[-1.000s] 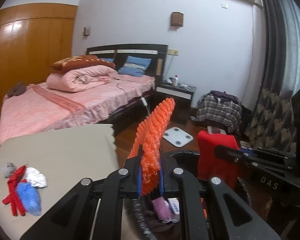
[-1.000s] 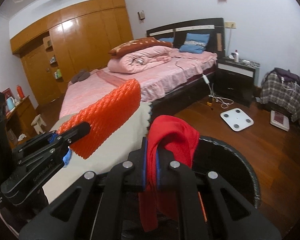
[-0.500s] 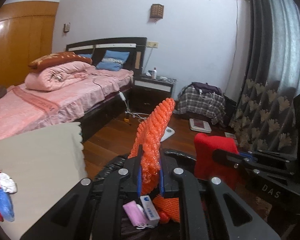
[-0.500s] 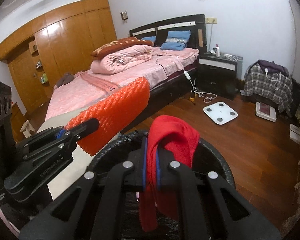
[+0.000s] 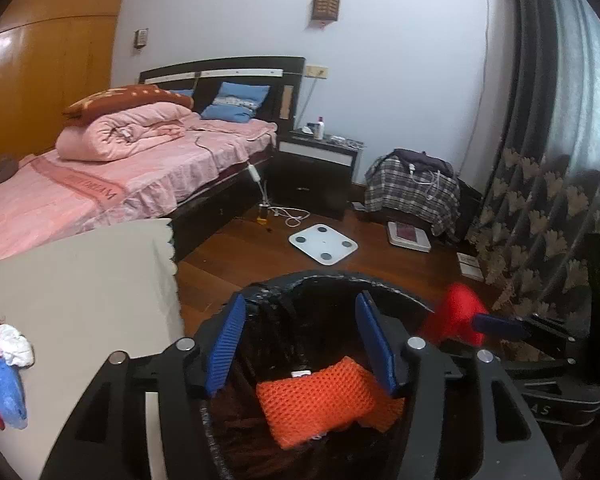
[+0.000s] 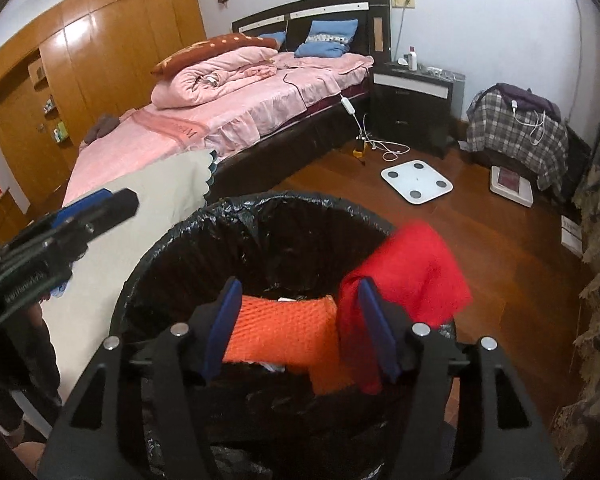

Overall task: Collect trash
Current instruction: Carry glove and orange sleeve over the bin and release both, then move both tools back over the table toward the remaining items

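Both tongs, left point(image 5: 300, 340) and right point(image 6: 298, 326), are opening over the bin point(image 6: 172, 240); the red cloth point(image 6: 412, 264), draped on 1 right pad, could snag and miss.

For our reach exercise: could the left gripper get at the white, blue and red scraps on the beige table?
Probably yes. The left gripper, jaws opening and empty, is over the bin; the scraps lie uncovered on the table alongside.

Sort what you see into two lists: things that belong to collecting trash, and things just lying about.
Job:
black-lined round trash bin
orange foam net sleeve
red cloth
crumpled white, blue and red scraps on the table

Lying about:
white bathroom scale
pink folded quilt
plaid cloth
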Available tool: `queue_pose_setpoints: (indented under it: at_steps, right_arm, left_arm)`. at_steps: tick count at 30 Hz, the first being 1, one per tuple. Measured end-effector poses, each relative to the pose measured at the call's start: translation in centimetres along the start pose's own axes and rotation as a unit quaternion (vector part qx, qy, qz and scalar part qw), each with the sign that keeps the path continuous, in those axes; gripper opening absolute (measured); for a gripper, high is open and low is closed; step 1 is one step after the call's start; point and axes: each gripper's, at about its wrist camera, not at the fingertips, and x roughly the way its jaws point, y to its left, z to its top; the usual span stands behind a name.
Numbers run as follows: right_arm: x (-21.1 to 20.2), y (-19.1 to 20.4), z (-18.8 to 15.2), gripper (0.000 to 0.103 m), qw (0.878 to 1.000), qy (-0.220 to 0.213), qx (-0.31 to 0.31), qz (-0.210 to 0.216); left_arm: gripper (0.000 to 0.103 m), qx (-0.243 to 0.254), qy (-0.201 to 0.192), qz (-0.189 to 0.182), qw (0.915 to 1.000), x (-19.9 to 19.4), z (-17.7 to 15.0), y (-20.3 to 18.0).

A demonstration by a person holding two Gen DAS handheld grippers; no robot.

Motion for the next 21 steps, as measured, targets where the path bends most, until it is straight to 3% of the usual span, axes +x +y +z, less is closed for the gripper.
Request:
queue_pose_setpoints:
  at_steps: [10,13,21]
  right_arm:
    - [0.7,1.3,0.2,0.060,1.000,0.011,-0.007,0.016]
    - [0.4,1.8,0.6,0.061,1.000,0.002,-0.011,0.019]
    - [-0.9,5.0,2.0,0.090,0.998,-0.041,-0.035,0.025]
  left_arm:
    - [0.059,-0.003,-0.011,0.031,0.9995,-1.4,-0.2,1.8]
    - [0.065,-0.006,-0.017,0.042,0.9989,-2.1,-0.2,2.4]
    - [0.079,-0.027,-0.030,0.093,0.9949,-4.9,-1.2,6.5]
